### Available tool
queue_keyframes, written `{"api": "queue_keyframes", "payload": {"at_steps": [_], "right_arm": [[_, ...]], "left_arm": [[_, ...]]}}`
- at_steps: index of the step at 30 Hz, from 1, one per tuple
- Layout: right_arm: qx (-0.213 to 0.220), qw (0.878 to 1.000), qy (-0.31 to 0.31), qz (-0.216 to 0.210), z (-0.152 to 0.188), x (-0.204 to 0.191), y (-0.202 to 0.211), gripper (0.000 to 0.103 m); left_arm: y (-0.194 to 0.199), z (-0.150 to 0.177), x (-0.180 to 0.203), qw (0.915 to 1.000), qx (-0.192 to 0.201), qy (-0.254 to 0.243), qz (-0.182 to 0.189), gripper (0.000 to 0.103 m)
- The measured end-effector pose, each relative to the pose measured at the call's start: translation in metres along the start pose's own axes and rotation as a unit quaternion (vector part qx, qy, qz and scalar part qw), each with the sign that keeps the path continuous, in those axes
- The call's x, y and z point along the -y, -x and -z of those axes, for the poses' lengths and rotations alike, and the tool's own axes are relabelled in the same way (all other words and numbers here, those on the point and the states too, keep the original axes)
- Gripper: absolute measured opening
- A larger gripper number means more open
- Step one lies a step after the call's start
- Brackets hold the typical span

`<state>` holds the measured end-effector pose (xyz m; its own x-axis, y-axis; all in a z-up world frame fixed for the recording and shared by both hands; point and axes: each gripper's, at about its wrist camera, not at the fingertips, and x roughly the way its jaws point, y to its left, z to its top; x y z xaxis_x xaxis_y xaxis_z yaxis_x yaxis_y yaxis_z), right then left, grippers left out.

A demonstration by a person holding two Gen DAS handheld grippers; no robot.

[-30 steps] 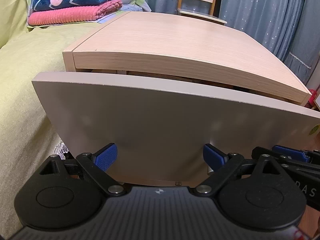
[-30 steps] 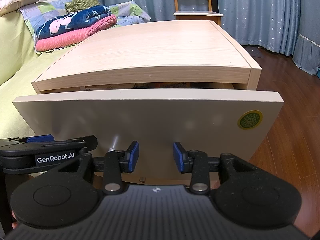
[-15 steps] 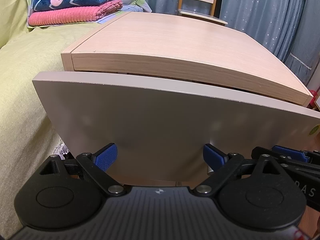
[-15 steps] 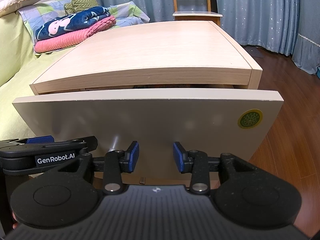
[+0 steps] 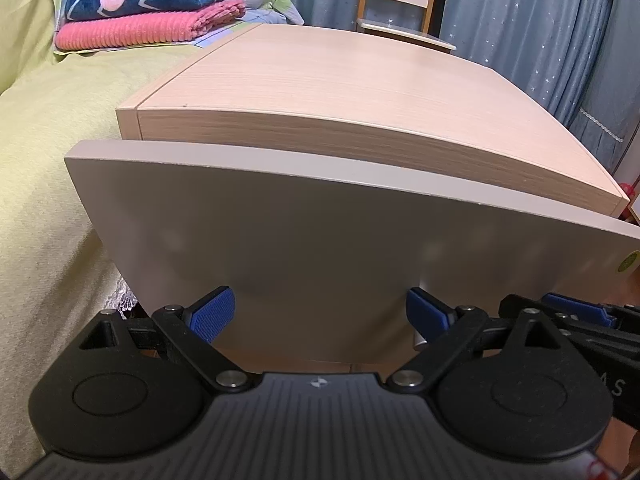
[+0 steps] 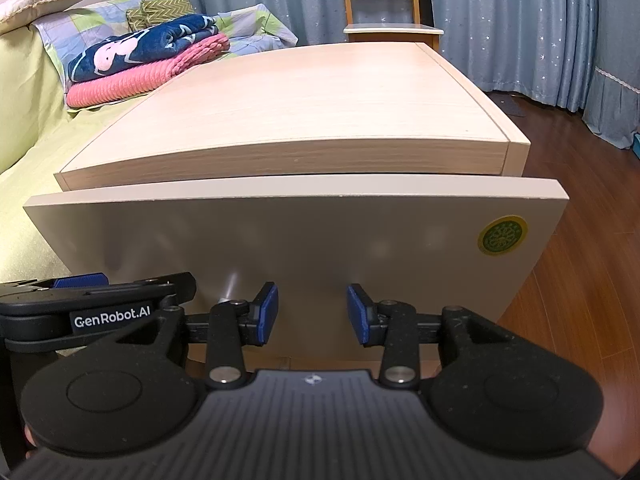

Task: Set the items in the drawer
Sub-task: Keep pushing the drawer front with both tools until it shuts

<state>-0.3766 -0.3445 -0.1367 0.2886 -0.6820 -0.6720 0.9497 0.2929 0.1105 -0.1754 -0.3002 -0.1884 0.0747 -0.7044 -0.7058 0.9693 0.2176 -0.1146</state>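
While both grippers sit low against the drawer front [image 5: 340, 272], I see nothing gripped in either one. My left gripper [image 5: 320, 314] has its blue pads [image 5: 212, 314] spread wide, near the front's lower edge. My right gripper [image 6: 312, 314] is parted more narrowly, empty too, at the lower middle of the same panel. From the right wrist view the drawer [image 6: 280, 240] looks almost shut, its top edge just under the cabinet top [image 6: 304, 112]; I cannot see inside it. A round green sticker [image 6: 501, 235] sits at the front's upper right corner. Folded blankets [image 6: 148, 64] lie on the bed [image 5: 44, 152] beyond the cabinet's left edge
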Motion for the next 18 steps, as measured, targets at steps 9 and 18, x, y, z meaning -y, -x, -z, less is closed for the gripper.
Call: {"api": "queue_keyframes", "payload": {"at_steps": [9,18], "right_arm": [[0.001,1.0,-0.002,0.0,-0.0019,0.0042,-0.0008,0.034],[0.003,1.0,-0.004,0.001,-0.0028,0.004,-0.0027,0.034]], "left_arm": [[-0.0029,-0.0009,-0.0009,1.0,0.001,0.001,0.001,0.094],[-0.0053,-0.0035,-0.0016,1.0,0.001,0.004,0.001,0.094]]}}
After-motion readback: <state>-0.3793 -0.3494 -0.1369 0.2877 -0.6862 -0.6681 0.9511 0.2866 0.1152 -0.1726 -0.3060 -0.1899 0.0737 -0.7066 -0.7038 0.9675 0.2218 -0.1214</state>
